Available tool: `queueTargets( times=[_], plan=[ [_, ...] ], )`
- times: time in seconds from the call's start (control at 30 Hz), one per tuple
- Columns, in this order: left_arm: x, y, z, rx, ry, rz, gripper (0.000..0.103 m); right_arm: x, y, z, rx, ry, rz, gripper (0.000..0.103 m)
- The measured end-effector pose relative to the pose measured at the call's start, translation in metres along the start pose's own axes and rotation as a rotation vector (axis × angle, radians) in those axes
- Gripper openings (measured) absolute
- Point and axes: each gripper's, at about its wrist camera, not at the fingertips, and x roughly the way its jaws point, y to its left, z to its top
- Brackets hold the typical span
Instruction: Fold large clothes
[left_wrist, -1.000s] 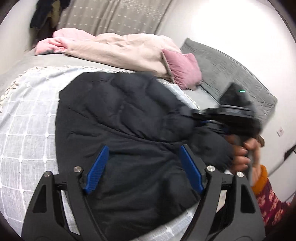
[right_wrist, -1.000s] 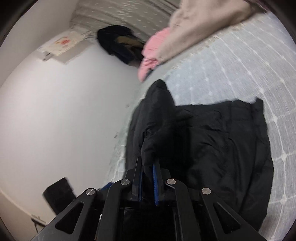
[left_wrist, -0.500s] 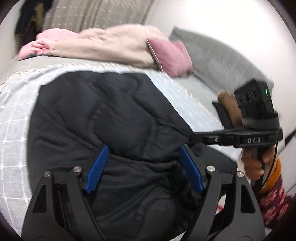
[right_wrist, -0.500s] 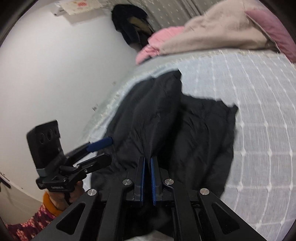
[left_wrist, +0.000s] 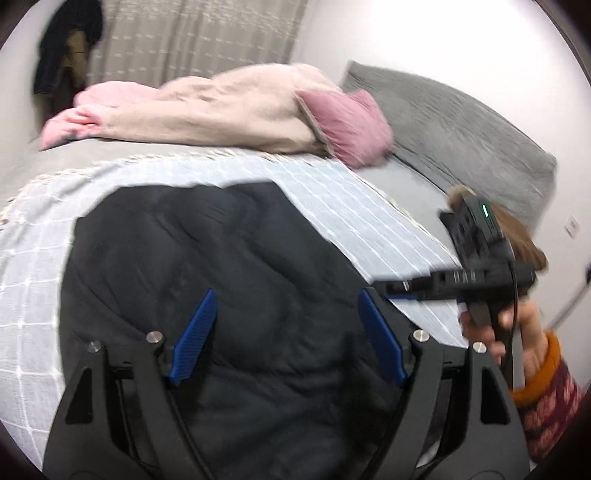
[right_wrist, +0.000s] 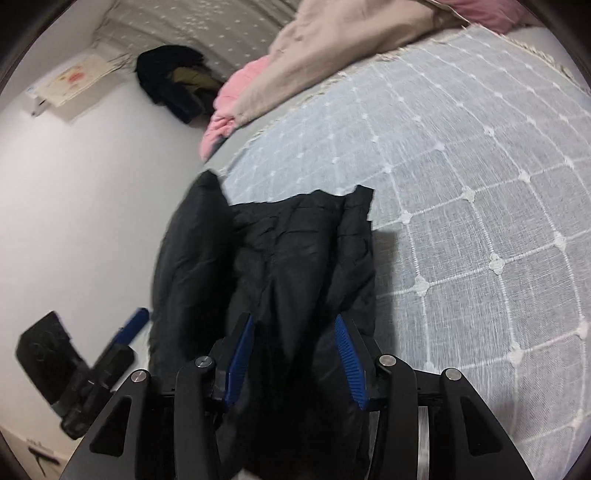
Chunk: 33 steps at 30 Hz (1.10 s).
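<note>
A black padded jacket (left_wrist: 207, 280) lies folded on the bed (right_wrist: 480, 184), on the pale gridded bedspread (left_wrist: 29, 280) near the bed's near edge, one sleeve draped along its left side. The left gripper (left_wrist: 286, 334) hangs over the jacket's lower half, jaws wide apart and holding nothing. The right gripper (right_wrist: 291, 354) sits low above the jacket's near end, jaws parted and empty, fabric lying between them. Along the bed's far edge sprawl a beige blanket (left_wrist: 236, 110), a pink garment (left_wrist: 70, 122) and a pink pillow (left_wrist: 347, 125); a grey pillow (left_wrist: 461, 133) leans at the far right corner. Dark clothes (right_wrist: 173, 81) hang against the curtain (left_wrist: 192, 40).
</note>
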Motion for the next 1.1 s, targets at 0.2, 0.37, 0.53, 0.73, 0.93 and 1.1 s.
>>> queueTargets(
  times=[0.2,0.37,0.53,0.73,0.93,1.1],
  plan=[
    [0.016,0.036,0.009,-0.116,-0.021,0.076,0.079,0.027,-0.004,0.025,0.034,-0.034,0.037,0.006],
    [0.045,0.038,-0.001,-0.125,0.071,0.008,0.079,0.059,-0.014,0.043,0.084,-0.02,0.061,0.006],
    [0.061,0.01,-0.015,-0.042,0.145,-0.159,0.079,0.077,-0.023,0.049,0.114,0.0,0.068,0.006],
    [0.067,-0.027,-0.041,0.149,0.23,-0.216,0.078,0.071,-0.03,0.057,0.102,0.008,0.066,0.009],
    [0.072,-0.036,-0.043,0.174,0.245,-0.216,0.078,0.008,-0.019,0.063,0.085,-0.133,0.13,0.049],
    [0.077,-0.041,-0.04,0.188,0.249,-0.213,0.078,0.009,0.025,0.053,-0.075,-0.098,0.173,0.057]
  ],
)
